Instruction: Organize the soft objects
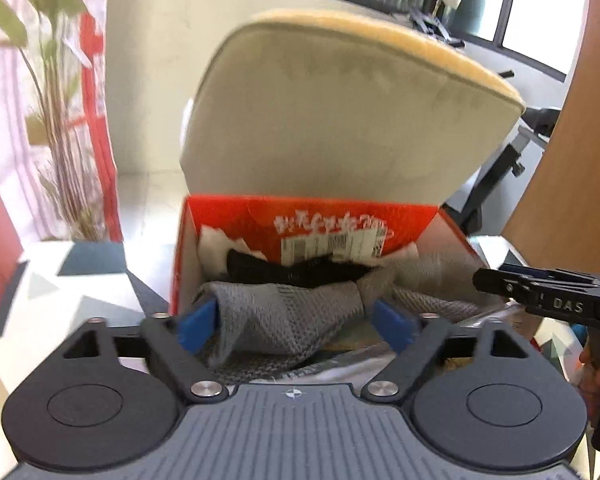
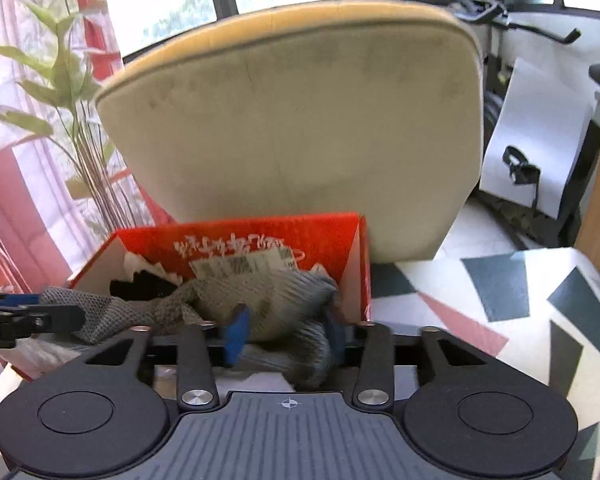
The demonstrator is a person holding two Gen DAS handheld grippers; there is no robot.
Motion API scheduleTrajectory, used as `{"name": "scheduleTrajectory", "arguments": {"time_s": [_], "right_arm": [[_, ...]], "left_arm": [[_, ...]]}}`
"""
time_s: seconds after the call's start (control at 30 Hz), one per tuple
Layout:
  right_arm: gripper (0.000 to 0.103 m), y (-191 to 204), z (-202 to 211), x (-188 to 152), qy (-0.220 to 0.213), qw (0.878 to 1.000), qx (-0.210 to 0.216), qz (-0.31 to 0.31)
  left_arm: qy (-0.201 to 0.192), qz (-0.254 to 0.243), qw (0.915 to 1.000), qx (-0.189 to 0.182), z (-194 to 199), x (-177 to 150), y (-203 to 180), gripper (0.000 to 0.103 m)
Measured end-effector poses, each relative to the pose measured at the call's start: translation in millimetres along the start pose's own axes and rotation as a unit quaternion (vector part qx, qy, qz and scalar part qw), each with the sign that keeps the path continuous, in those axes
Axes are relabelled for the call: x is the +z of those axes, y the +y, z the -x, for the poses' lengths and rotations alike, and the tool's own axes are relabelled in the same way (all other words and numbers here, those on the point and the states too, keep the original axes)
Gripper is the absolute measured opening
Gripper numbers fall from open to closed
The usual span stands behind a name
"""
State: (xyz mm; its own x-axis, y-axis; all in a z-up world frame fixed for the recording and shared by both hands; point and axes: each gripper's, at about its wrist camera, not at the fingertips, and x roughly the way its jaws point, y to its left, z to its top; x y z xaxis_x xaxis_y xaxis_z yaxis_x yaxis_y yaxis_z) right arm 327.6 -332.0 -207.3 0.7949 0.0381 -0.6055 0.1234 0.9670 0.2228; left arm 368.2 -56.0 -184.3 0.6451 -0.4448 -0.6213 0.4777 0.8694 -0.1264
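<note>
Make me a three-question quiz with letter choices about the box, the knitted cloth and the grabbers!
1. Where does the grey knitted cloth lie?
A. in the red cardboard box
B. on the beige cushioned chair back
C. on the floor

2. What colour are the gripper pads?
A. yellow
B. blue
C. green

3. How are the left gripper's jaws?
A. shut tight
B. gone from view
C. spread wide

Answers: 1 A, the cloth is draped inside the box; 2 B, the pads show blue in both views; 3 C, the pads stand apart either side of the cloth.
</note>
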Motion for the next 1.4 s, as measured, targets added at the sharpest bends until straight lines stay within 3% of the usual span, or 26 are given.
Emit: {"name": "scheduleTrajectory", "arguments": {"time_s": [0.1,0.23,0.37,0.53,0.7,0.77,0.93,1.2,1.4], "right_arm": [[0.076,5.0,18.3,2.6,-0.020,1.000,0.001,0.006],[0.101,15.9,48.1,5.7,-0.048,0.998,0.004,0.026],[0.103,27.0,80.1,8.5,-0.071,0.997,0.014,0.038],[0.103,42.2,118.6,10.1,-0.084,0.996,-0.005,0.039],[0.103,48.9,156.7,10.3,-0.078,0.997,0.000,0.014],[0.103,52.5,173.8,7.6,-0.082,0.996,0.006,0.018],[0.103,66.0,210.3,-2.8,-0.066,0.997,-0.012,0.029],[0.103,84.5,263.1,-32.4,-0.041,0.998,-0.017,0.047],[0.103,95.9,307.4,-51.4,-0.059,0.997,-0.023,0.046]], "left_arm": [[-0.021,-0.005,0.9995,0.022,18.7,2.7,-6.9,0.102],[-0.026,-0.015,0.9982,0.052,42.9,4.6,-17.0,0.103],[-0.033,-0.013,0.9976,0.060,69.1,2.6,-21.3,0.103],[-0.044,-0.003,0.9957,0.082,107.6,-0.9,-28.7,0.103],[-0.074,-0.014,0.9867,0.144,150.5,-4.4,-43.7,0.103],[-0.085,-0.011,0.9864,0.140,168.1,-7.7,-46.6,0.103],[-0.063,0.015,0.9915,0.113,196.3,-17.9,-52.1,0.103],[-0.046,0.013,0.9917,0.119,236.1,-47.8,-71.0,0.103],[-0.073,0.017,0.9883,0.133,274.5,-68.0,-85.0,0.103]]}}
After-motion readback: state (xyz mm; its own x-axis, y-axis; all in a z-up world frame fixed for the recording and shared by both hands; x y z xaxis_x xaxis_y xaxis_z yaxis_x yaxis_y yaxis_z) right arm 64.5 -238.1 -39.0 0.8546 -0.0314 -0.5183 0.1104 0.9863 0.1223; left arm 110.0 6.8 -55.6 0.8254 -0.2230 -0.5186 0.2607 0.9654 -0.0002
